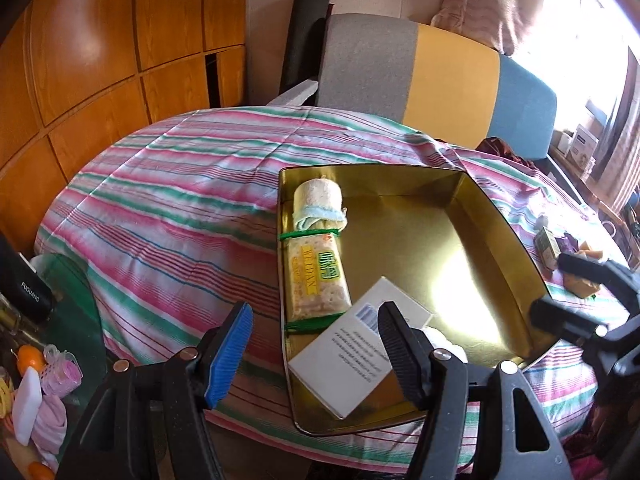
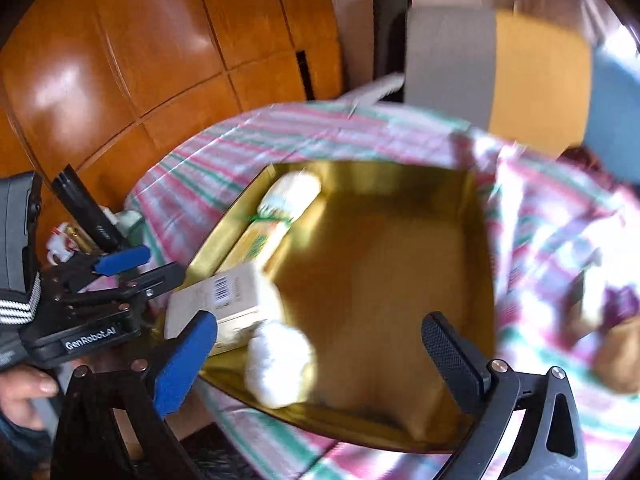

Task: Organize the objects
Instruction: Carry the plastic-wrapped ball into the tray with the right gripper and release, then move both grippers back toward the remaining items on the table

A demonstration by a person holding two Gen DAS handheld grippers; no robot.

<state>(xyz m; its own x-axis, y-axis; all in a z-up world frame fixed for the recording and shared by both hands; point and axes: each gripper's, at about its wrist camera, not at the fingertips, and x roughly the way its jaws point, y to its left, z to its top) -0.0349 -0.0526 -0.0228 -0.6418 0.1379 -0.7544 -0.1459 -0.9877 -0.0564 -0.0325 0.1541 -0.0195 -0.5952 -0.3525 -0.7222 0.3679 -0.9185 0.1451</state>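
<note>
The left gripper is spread wide with nothing between its jaws; its blue pad hangs over the striped cloth just left of the gold tin, and its black finger sits over the tin's near left corner, above the white box. The right gripper is likewise spread wide and holds nothing; it hangs over the near edge of the same tin, with a white rolled bundle lying on the tin floor just right of its blue pad. That view is blurred, so fine detail there cannot be read. Inside the tin, along the left wall, three items lie in a row from far to near: a rolled cloth at the far end, a cracker packet touching it, and the white box overlapping the packet's near end. The rest of the tin floor, to the right, is bare gold metal. The tin rests on the striped cloth. On the cloth to the right of the tin, several small items lie near one another, with the right gripper's black fingers seen just above them. Beyond the cloth stands a chair back in grey, yellow and blue panels, with wooden panelling at the far left. At the near left lies a black object among small pink and orange items.
</note>
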